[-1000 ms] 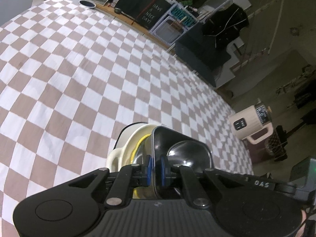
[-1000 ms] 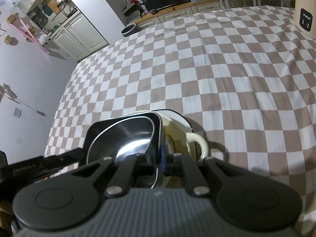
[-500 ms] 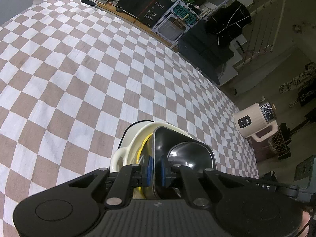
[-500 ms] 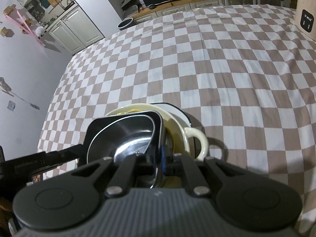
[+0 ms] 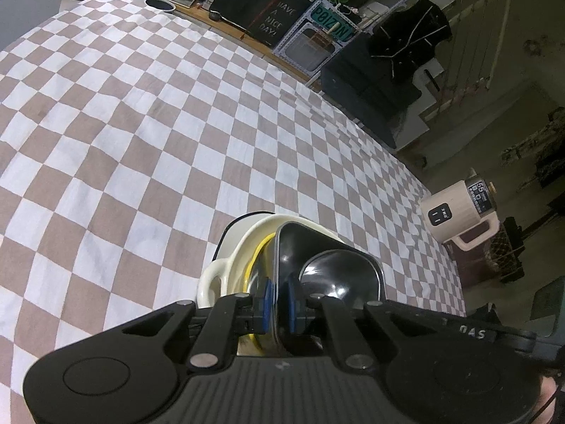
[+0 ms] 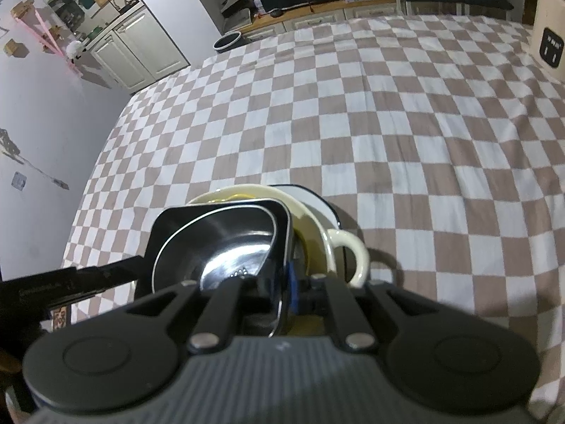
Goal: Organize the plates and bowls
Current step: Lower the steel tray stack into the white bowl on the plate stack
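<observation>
1. Two grippers flank the black square bowl (image 5: 328, 268) nested in the cream handled bowl (image 5: 226, 275): left gripper (image 5: 278, 298) clamps its rim; right gripper (image 6: 282, 291), jaws just loosening, still straddles the opposite rim.
2. Beyond the bowl, a black sign (image 5: 279, 17) reads "HAVE A NICE DAY!".

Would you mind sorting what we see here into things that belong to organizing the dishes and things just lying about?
Belongs to the job:
- black square bowl, gripped by left gripper and right gripper, whose jaws have just been opening
- cream handled bowl
- white plate underneath

Just lying about:
- beige appliance
- "Have a nice day" sign
</observation>
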A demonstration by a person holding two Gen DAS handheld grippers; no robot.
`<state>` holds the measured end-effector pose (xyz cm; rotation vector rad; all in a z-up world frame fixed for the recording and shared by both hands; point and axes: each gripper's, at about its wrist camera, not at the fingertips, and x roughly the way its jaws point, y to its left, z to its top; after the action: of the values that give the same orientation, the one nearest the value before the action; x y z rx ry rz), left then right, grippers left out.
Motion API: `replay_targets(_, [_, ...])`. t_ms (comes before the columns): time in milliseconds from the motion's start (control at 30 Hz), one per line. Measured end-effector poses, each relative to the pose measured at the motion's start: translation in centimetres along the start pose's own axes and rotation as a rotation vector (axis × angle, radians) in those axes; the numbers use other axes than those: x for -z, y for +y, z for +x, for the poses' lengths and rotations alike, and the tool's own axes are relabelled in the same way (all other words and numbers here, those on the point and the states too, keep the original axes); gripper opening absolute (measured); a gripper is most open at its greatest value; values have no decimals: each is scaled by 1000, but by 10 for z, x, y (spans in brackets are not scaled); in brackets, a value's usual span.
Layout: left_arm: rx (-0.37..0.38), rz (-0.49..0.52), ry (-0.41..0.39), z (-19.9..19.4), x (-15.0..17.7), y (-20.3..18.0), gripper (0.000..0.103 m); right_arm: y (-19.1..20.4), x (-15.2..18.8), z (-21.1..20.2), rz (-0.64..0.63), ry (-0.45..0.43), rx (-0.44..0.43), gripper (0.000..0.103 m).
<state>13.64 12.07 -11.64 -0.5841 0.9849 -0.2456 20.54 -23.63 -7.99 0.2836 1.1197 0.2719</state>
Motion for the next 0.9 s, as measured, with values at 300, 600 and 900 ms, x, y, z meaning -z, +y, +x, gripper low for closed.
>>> replay_targets(300, [-43, 27, -52, -23, 4, -11, 26, -7, 5, -25, -29, -61, 12, 32])
replay_targets(600, [-55, 115, -130, -57, 14, -42, 47, -4, 17, -75, -78, -205, 13, 56])
replay_targets(900, [-58, 187, -201, -89, 37, -66, 91, 0, 45, -126, -124, -348, 30, 81])
